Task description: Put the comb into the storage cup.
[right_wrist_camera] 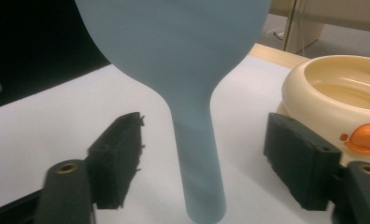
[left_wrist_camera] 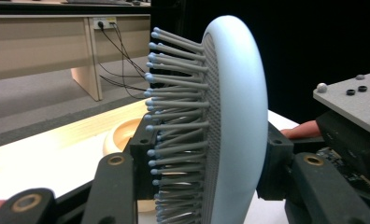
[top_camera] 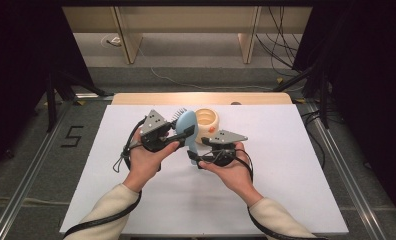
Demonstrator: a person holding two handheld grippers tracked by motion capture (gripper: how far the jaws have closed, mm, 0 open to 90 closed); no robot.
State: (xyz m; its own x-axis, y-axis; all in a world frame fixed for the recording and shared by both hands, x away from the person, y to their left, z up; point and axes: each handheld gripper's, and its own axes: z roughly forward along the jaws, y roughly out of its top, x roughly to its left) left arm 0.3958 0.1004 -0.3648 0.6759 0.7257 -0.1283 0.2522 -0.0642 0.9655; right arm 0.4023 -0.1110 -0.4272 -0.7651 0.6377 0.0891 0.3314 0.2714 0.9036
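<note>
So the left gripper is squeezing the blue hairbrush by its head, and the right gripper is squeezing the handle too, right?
Not quite. The left gripper does squeeze the blue hairbrush by its head, but the right gripper is open: the right gripper view shows the handle standing between its jaws with a gap on each side, so neither pad touches it.

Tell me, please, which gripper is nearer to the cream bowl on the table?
Right. The right gripper sits just in front of the cream bowl, jaws open around the blue hairbrush's handle. The left gripper clamps the brush head, beside the bowl, slightly farther away.
</note>
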